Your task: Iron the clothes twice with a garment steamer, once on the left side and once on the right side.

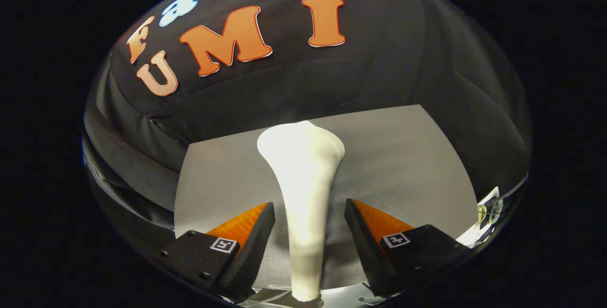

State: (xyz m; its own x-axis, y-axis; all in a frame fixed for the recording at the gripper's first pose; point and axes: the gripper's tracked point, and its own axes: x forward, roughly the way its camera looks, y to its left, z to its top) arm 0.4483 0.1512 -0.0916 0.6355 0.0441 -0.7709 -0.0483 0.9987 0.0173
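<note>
Between the fingers of the gripper (309,215) stands the garment steamer (303,194), upright, its slim handle rising from below the fingers and flaring into a broad, rounded head beyond them. Its shell is smooth, matt, off-white plastic with no seam or marking visible. The jaws are released: a clear gap shows on each side of the handle, and neither finger touches it. Each finger (246,237) is wedge-shaped, with a ribbed inner face, and its mount carries a small square printed marker, not legible as text. Behind the steamer lies a flat grey sheet (403,166), smooth and uncreased; whether this is the garment cannot be told. Beyond it hangs the booth's wrinkled black cloth wall (403,61).
</note>
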